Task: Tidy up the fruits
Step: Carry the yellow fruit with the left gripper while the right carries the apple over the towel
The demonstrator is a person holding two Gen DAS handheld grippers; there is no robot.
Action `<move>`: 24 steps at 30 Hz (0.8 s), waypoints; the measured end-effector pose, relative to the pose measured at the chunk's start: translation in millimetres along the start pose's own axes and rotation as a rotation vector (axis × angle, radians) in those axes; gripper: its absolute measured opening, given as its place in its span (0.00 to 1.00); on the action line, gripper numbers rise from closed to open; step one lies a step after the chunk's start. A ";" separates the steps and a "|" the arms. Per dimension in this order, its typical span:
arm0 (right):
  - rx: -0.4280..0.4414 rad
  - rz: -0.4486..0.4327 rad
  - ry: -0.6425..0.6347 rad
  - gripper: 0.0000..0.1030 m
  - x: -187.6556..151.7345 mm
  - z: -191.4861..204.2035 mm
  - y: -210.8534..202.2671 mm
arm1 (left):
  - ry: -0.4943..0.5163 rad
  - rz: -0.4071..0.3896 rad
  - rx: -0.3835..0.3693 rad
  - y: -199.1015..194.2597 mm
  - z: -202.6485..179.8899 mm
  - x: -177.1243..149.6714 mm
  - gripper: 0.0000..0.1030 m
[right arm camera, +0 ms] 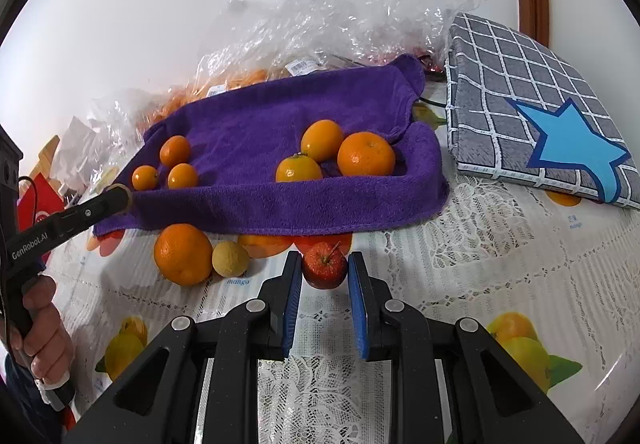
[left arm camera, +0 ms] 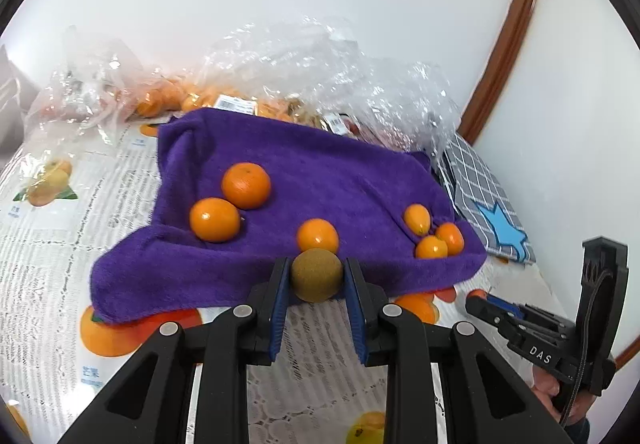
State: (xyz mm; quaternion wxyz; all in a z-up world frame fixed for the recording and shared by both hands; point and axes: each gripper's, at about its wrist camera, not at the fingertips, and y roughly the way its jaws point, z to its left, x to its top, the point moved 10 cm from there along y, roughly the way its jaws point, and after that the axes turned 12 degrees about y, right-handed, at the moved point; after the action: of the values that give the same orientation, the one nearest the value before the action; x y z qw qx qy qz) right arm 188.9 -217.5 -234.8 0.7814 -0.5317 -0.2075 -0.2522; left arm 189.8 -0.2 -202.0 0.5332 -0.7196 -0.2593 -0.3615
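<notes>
Lace tablecloth (right arm camera: pixel 500 244) (white wall behind); left gripper (left arm camera: pixel 316 276) grips brown fruit (left arm camera: pixel 316 274), right gripper (right arm camera: pixel 324 268) apple (right arm camera: pixel 324 264).

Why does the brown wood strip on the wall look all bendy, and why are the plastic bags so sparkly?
Left wrist view: the fisheye lens curves the wood strip near the picture's edge. Right wrist view: room light glints off the crinkled plastic bags, and dark corners ring both pictures.
</notes>
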 end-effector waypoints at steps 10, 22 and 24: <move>0.034 -0.030 0.035 0.23 12.5 3.3 -16.7 | -0.088 -0.037 0.014 -8.2 20.1 7.0 0.25; 0.030 -0.088 -0.005 0.23 47.9 17.5 -30.4 | -0.131 -0.055 0.042 -13.5 36.1 8.5 0.25; 0.024 -0.102 -0.008 0.23 56.6 18.4 -30.6 | -0.139 -0.062 0.043 -14.8 38.6 9.8 0.25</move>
State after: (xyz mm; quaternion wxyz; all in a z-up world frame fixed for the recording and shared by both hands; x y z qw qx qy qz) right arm 213.6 -219.5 -172.7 0.7733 -0.5118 -0.2403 -0.2871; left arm 194.0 41.0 -192.2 0.5179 -0.7228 -0.3257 -0.3213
